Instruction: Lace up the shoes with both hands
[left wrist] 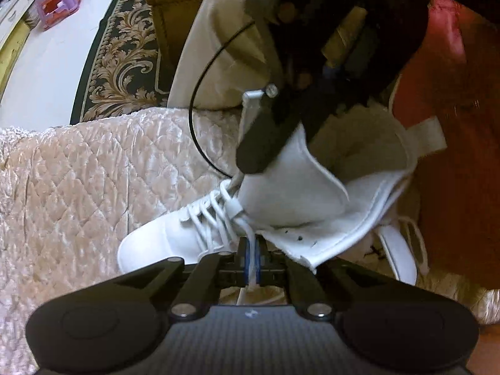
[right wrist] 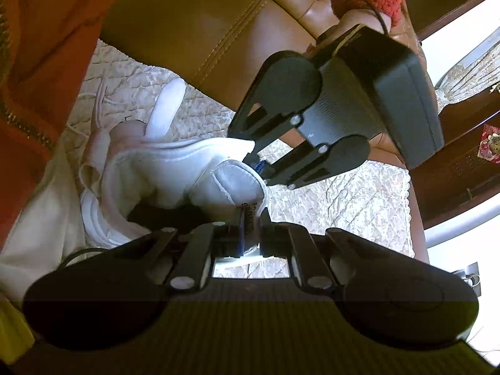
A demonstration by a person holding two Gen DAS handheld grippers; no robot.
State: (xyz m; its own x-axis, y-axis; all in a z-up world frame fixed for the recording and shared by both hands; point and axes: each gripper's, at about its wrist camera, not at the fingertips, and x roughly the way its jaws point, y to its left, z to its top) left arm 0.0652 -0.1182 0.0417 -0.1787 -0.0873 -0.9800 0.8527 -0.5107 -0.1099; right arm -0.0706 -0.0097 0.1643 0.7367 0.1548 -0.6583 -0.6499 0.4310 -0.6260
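A white high-top shoe (left wrist: pixel 175 237) lies on a quilted cream cover (left wrist: pixel 78 187) spread over a brown leather sofa (right wrist: pixel 218 47), its toe pointing toward the patterned dark rug (left wrist: pixel 125 56) on the pale floor. Beyond the rug stands a purple plastic stool (left wrist: pixel 57 1), and a wooden furniture leg (left wrist: pixel 162 15) rises beside a cream trouser leg (left wrist: pixel 218 47). A red garment (left wrist: pixel 453 125) crowds the heel side of the shoe, and in the right wrist view an orange zipped jacket (right wrist: pixel 40 78) fills the left edge.

The shoe is laced only over the lower eyelets; above them the collar gapes wide, the fleecy lining shows, and the tongue (right wrist: pixel 231 184) stands up free. A pull loop (left wrist: pixel 428 134) sticks out at the heel.

The left claw (left wrist: pixel 250 259) is clamped together on a white lace (left wrist: pixel 250 237) that runs up from the laced rows. The right claw (right wrist: pixel 250 234) is pinched on the tip of the tongue, where a printed label shows. A black cable (left wrist: pixel 200 93) arcs across the cover behind the shoe, and the right tool's body blocks the view of the upper eyelets on its side.
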